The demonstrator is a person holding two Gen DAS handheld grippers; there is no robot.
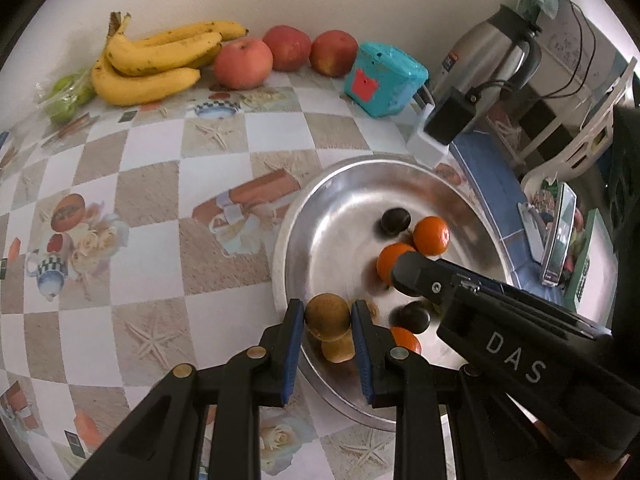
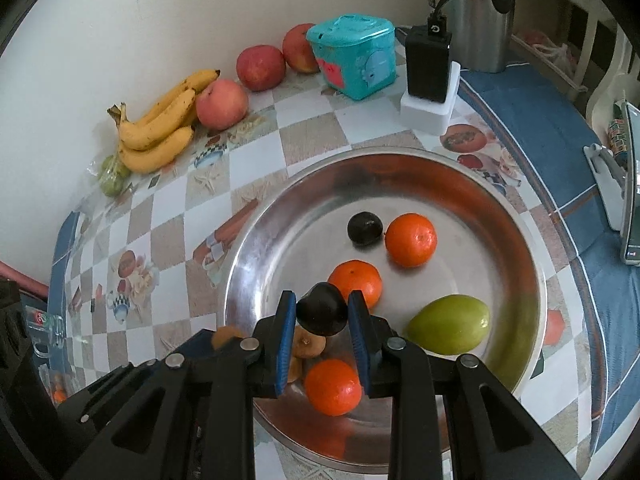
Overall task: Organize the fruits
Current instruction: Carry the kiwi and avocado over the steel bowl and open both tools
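Observation:
My left gripper (image 1: 327, 316) is shut on a round brown fruit (image 1: 327, 314), held just above the near-left rim of a steel tray (image 1: 320, 216). My right gripper (image 2: 322, 310) is shut on a dark plum (image 2: 322, 309) over the tray's (image 2: 256, 248) near side. In the tray lie three oranges (image 2: 411, 239) (image 2: 356, 280) (image 2: 333, 386), a second dark plum (image 2: 365, 227), a green fruit (image 2: 450, 324) and another brown fruit (image 2: 308, 346). The right gripper's black housing (image 1: 500, 332) crosses the tray's right side in the left wrist view.
Along the wall at the back lie bananas (image 1: 156, 64), three apples (image 1: 243, 63), bagged green fruits (image 1: 66, 98) and a teal box (image 1: 384, 80). A steel flask (image 1: 492, 56) and a black charger on a white block (image 1: 440, 128) stand behind the tray. A phone on a stand (image 2: 628, 184) is at right.

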